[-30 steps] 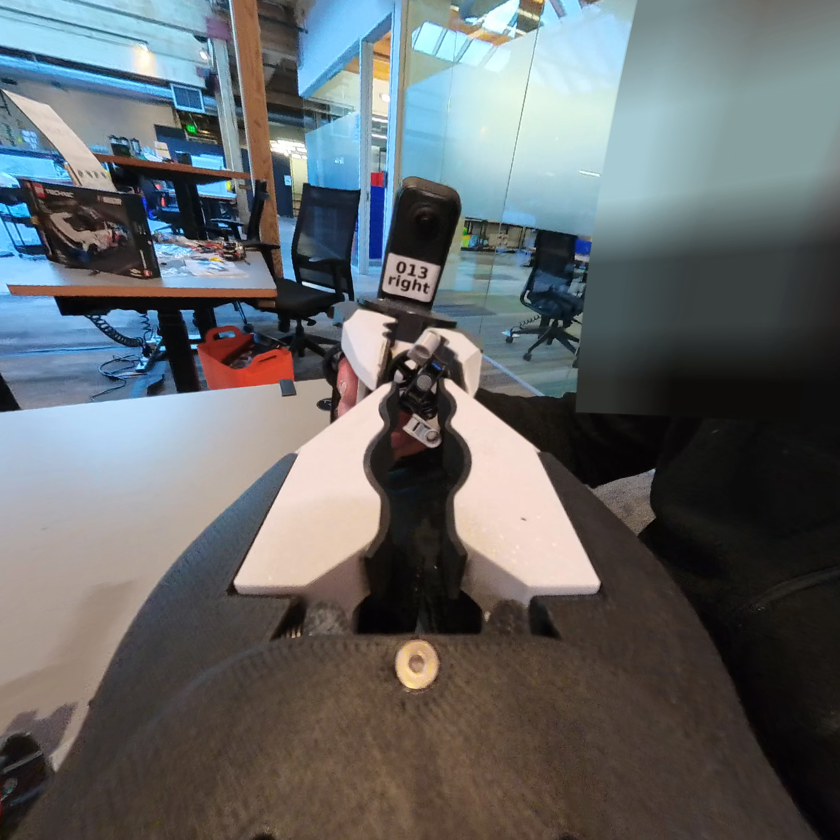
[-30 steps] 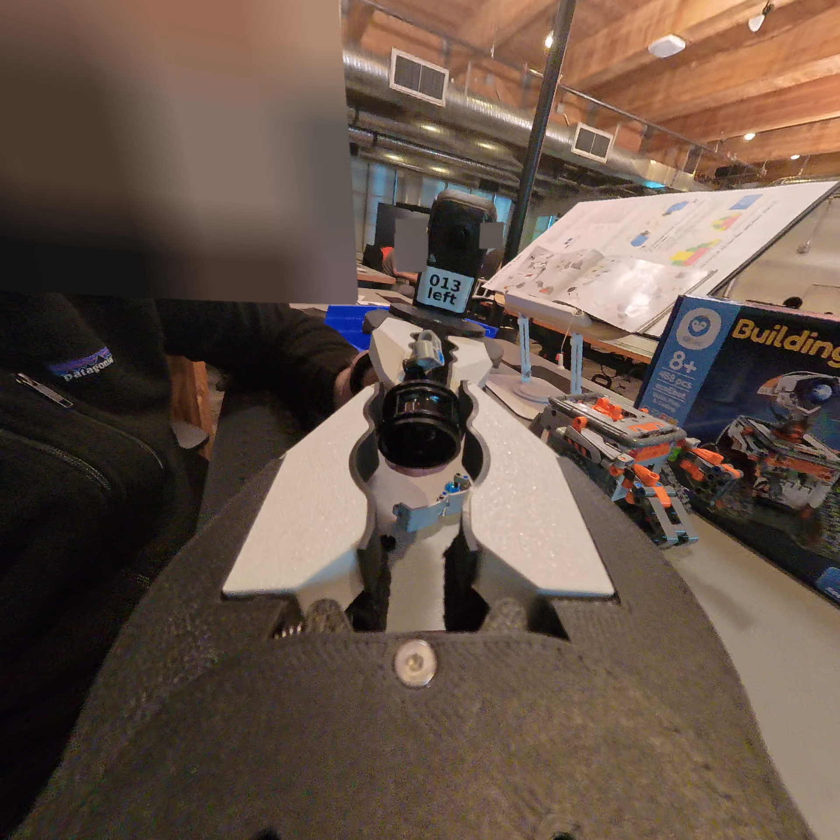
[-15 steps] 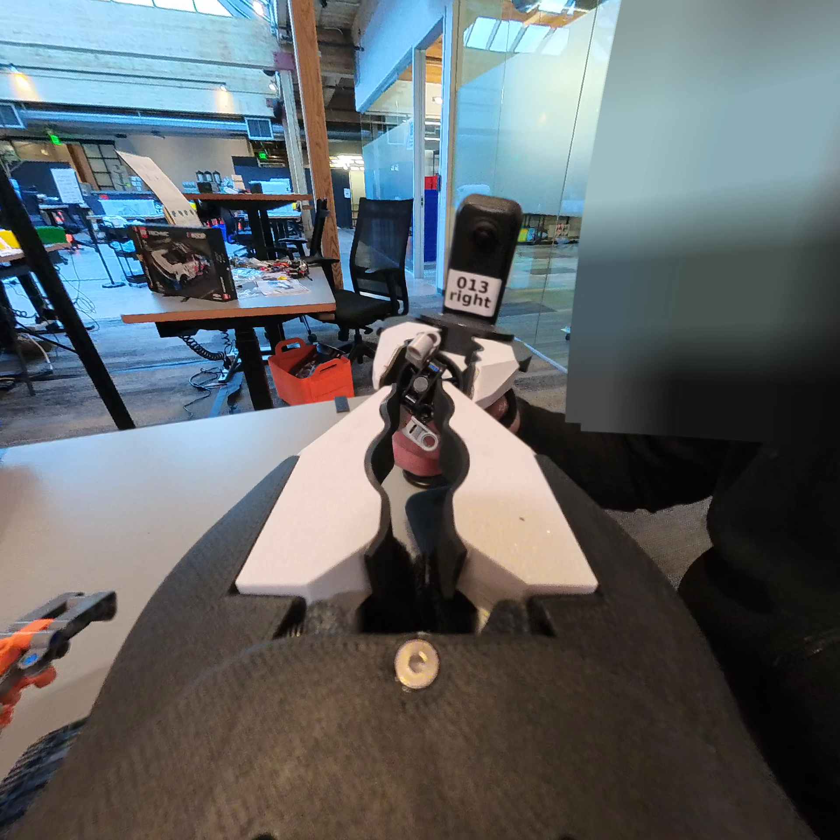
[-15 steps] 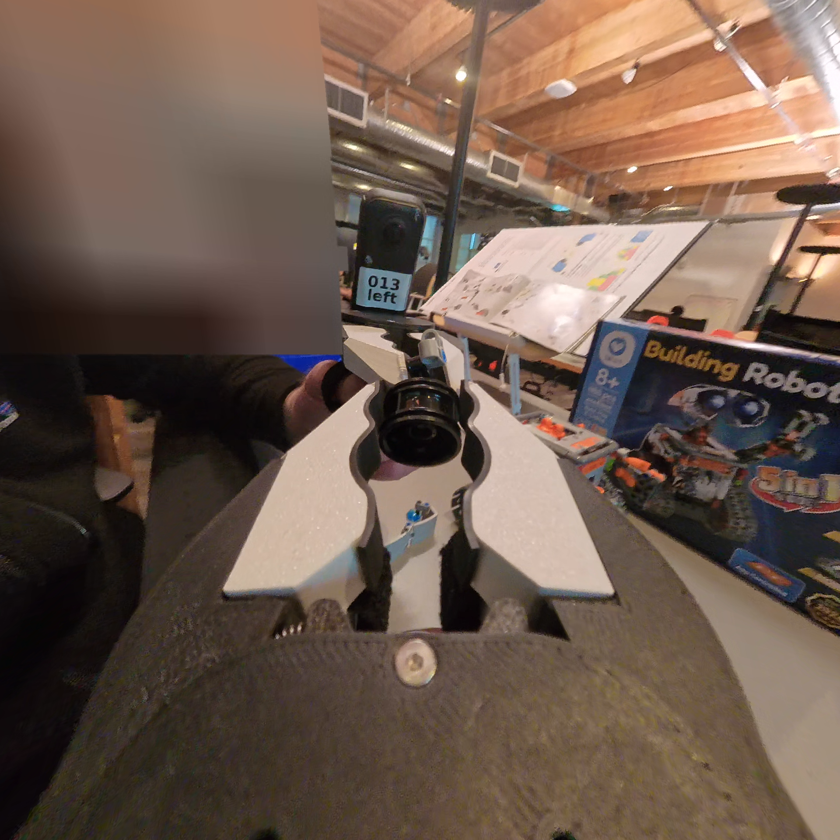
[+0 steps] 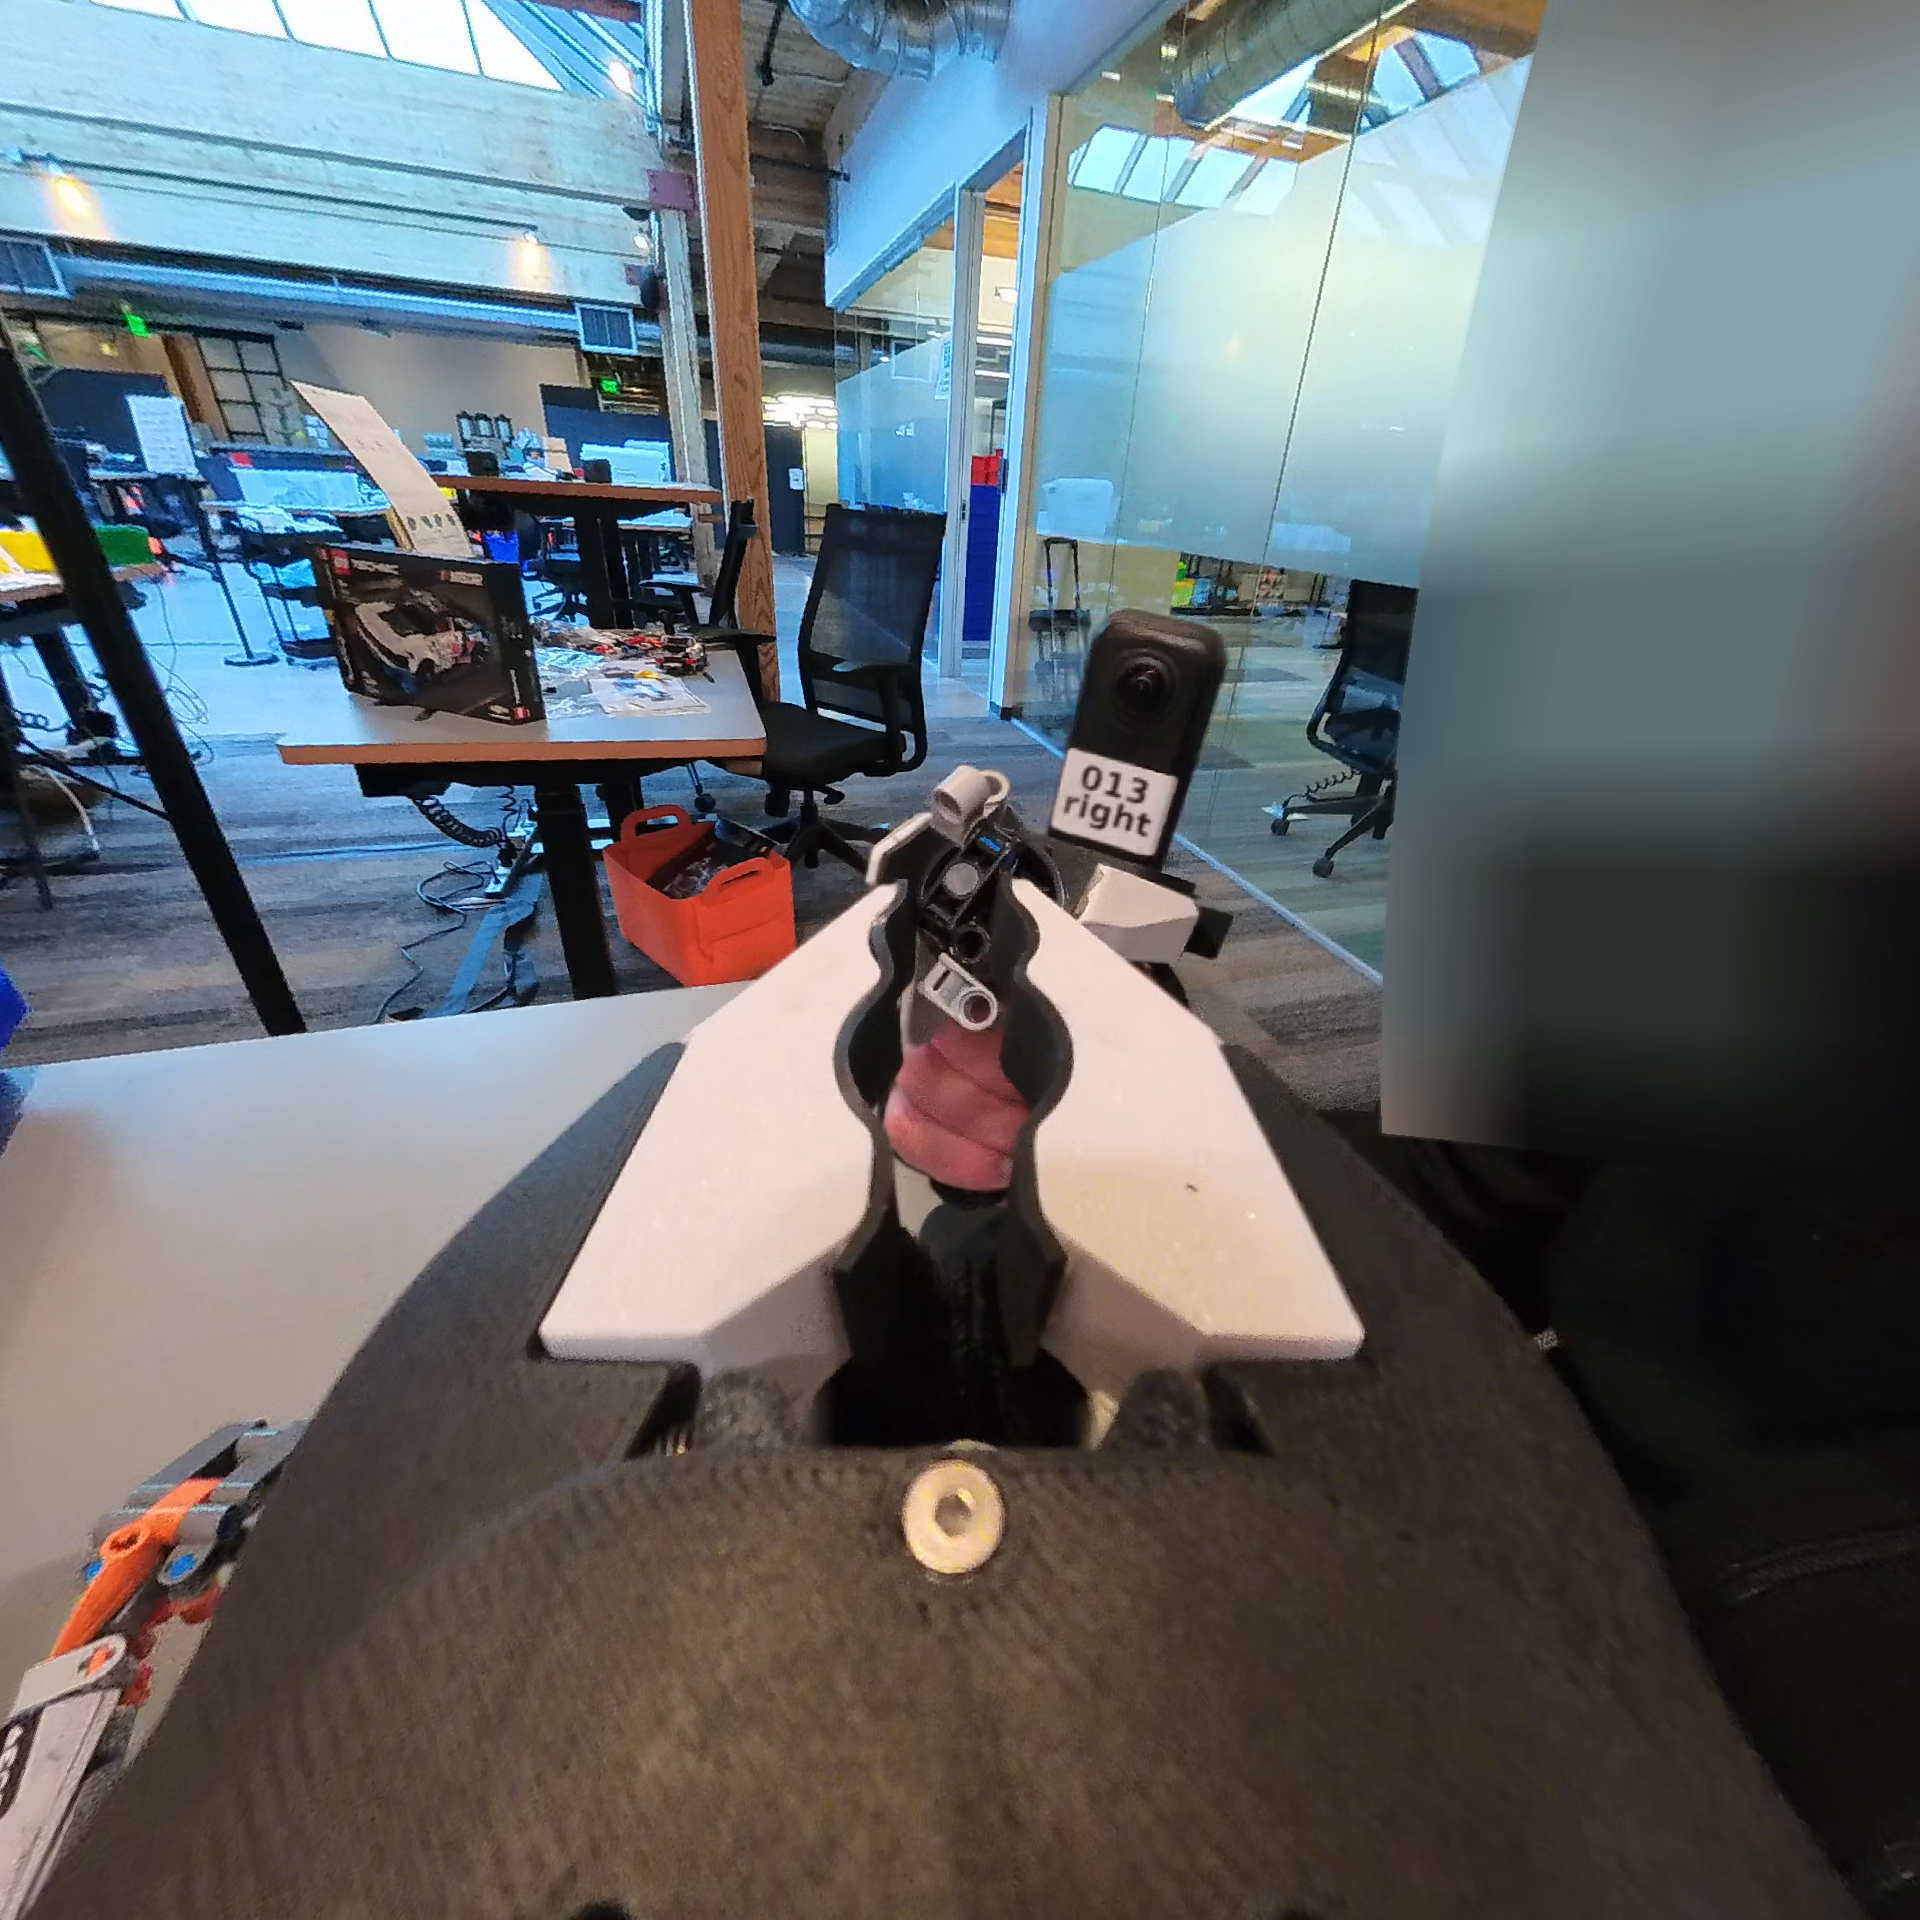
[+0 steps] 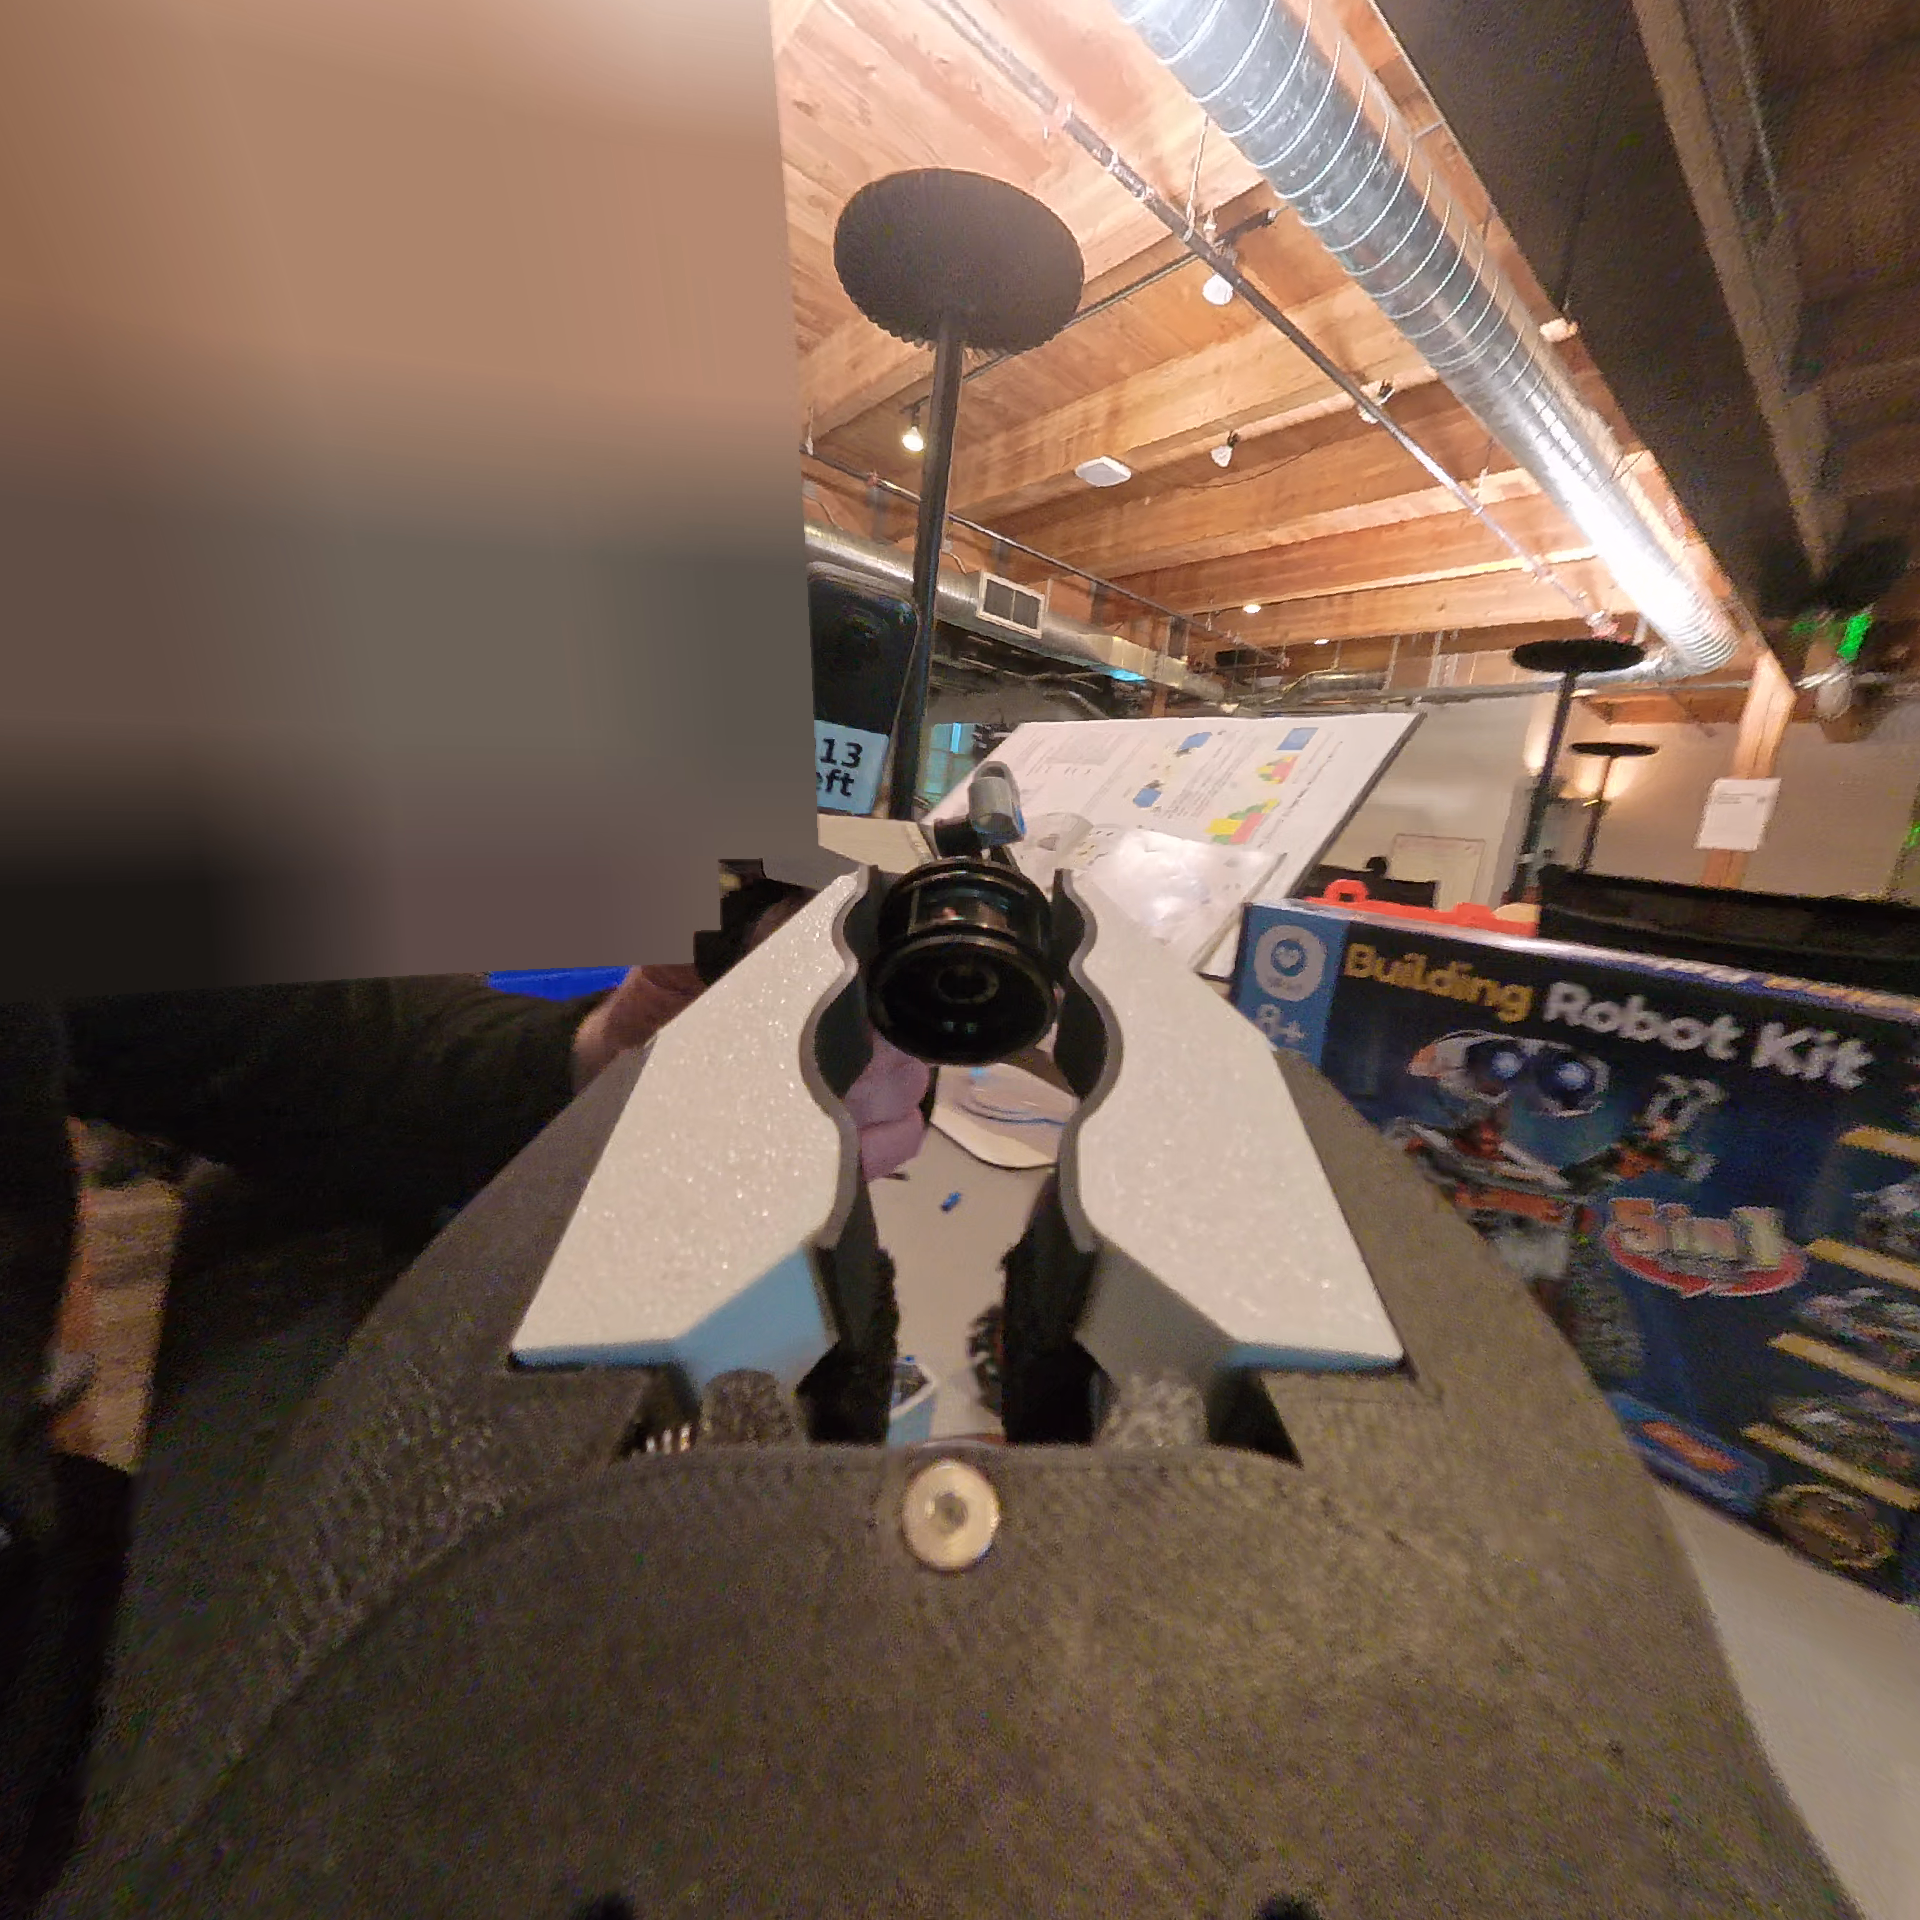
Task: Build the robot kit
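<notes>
Right gripper [image 6: 961, 935] apparently clamps wheel [image 6: 961, 987].

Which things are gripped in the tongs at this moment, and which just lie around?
In the tongs:
- left tongs: black-and-grey plastic brick assembly
- right tongs: black ribbed plastic wheel

Lying around:
- blue cardboard kit box
- orange-and-grey brick model on the white table
- open instruction booklet
- orange floor basket
</notes>
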